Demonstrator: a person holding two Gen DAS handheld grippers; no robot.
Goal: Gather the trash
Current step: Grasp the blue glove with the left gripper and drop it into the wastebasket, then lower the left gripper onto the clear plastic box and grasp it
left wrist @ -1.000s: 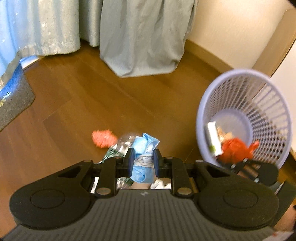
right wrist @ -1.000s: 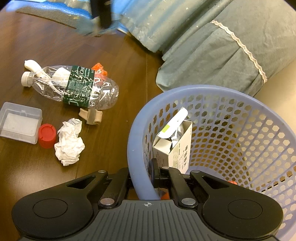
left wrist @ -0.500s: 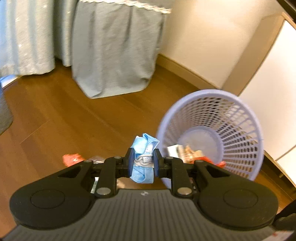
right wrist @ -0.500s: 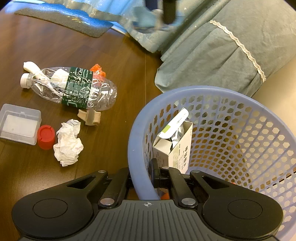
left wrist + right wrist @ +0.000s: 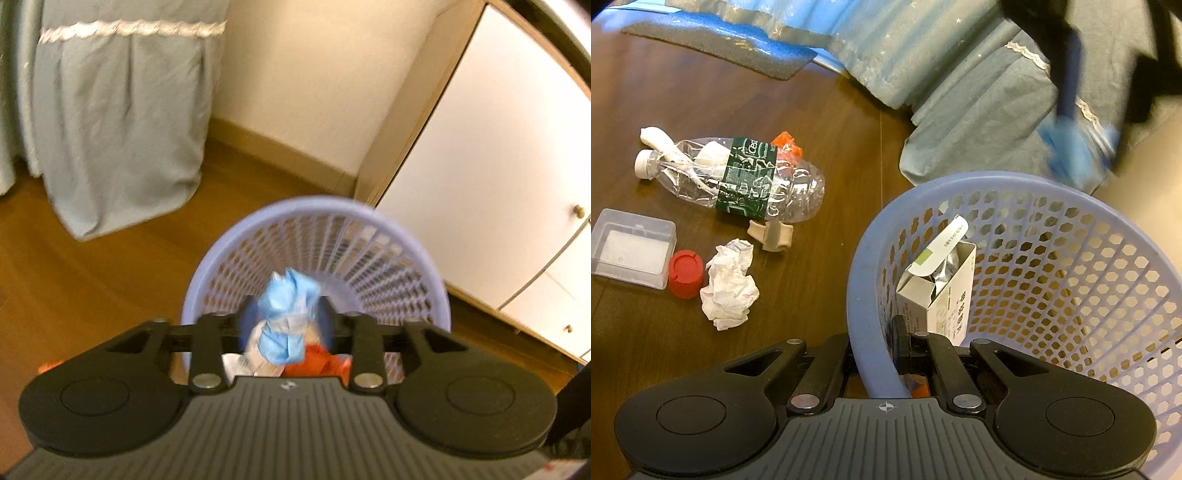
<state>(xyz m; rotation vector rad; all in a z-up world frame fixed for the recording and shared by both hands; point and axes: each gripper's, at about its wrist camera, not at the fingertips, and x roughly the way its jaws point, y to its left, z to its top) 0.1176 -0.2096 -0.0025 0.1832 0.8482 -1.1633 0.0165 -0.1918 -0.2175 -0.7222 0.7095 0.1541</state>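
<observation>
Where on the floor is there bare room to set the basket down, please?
Free floor lies between the bottle and the dark mat, and in the strip between the litter and the basket. It is crowded around the clear box, red cap and crumpled tissue.

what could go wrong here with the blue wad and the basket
The left gripper has opened around the blue wad near the basket rim; it could catch there or fall on the floor. The right gripper pinches only the rim, so the basket may tip, spilling the carton.
</observation>
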